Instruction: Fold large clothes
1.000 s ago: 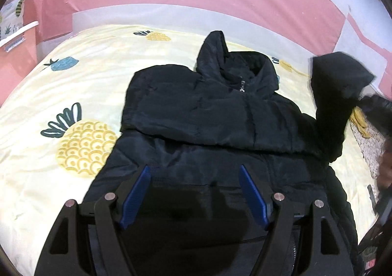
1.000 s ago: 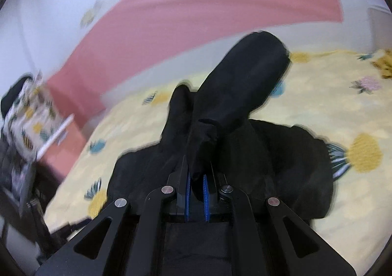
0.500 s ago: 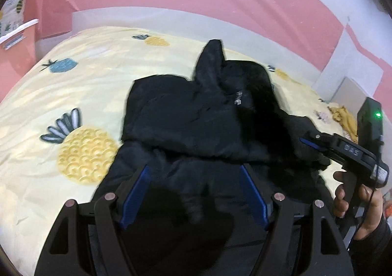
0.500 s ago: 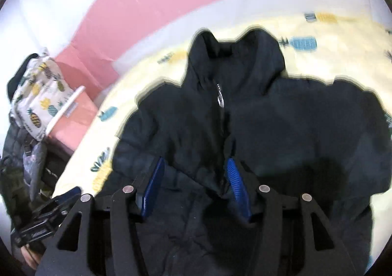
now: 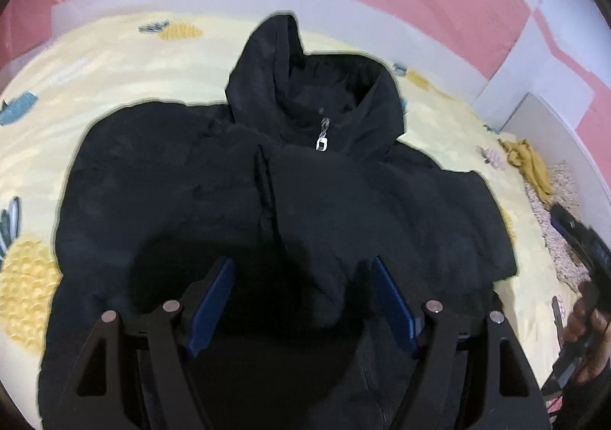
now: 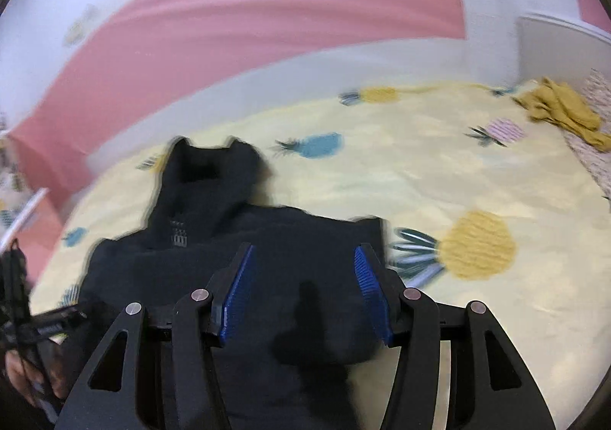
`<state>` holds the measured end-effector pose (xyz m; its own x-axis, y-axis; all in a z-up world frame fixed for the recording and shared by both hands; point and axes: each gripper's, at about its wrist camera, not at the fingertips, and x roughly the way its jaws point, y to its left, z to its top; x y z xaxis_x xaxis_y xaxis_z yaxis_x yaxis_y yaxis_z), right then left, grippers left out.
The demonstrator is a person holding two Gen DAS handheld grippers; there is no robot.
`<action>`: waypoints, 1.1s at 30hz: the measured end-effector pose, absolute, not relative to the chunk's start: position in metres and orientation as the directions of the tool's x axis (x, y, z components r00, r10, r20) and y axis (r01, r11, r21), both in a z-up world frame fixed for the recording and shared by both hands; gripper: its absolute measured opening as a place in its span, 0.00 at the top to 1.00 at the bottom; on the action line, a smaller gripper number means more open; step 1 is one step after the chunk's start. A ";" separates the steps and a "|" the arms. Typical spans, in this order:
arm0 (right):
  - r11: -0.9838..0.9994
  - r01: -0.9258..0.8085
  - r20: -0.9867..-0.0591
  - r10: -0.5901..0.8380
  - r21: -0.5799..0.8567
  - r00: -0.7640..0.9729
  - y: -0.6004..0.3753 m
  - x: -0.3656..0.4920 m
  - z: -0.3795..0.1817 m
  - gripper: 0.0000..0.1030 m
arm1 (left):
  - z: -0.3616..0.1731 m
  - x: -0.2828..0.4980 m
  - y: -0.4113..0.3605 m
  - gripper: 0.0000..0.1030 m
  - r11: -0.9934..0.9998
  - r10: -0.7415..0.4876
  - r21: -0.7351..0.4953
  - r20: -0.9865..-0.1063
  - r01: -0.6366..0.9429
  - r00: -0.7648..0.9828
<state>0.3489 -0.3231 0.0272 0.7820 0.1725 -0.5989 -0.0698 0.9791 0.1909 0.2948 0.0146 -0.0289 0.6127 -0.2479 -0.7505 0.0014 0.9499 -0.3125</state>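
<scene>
Black padded fabric fills the centre of both views: the jacket is spread on the yellow pineapple-print bed. Only in the left wrist view is the silver zip pull seen sharply, at upper centre; in the right wrist view it is blurred, while a yellow cloth is shown larger at upper right. The left tongs are held wide apart above the jacket, gripping nothing. The right tongs have just been opening and are likewise kept wide, nothing pinched between them.
</scene>
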 end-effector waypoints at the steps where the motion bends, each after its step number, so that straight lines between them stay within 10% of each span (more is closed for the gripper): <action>1: 0.981 -0.065 -0.610 0.167 0.185 0.774 -0.326 0.352 0.021 0.50 | -0.033 0.300 0.012 0.34 0.949 -0.253 -0.315 -0.755 0.002 0.605; 4: 0.982 -0.065 -0.672 0.168 0.176 0.721 -0.327 0.366 -0.008 0.70 | -0.037 0.306 0.004 0.80 0.968 -0.201 -0.251 -0.765 0.005 0.611; 7: 0.976 -0.094 -0.706 0.206 0.194 0.678 -0.311 0.375 -0.035 0.74 | -0.030 0.302 0.010 0.88 0.974 -0.172 -0.228 -0.741 -0.003 0.649; 33: 0.985 -0.158 -0.716 0.159 0.068 0.680 -0.284 0.378 -0.031 0.75 | -0.017 0.286 0.043 0.76 0.992 -0.061 -0.121 -0.694 -0.033 0.717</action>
<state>0.3778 -0.2842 -0.0311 0.6795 0.1590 -0.7162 -0.1583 0.9850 0.0685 0.2859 0.0432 -0.0168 0.7172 -0.0609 -0.6942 -0.0333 0.9921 -0.1213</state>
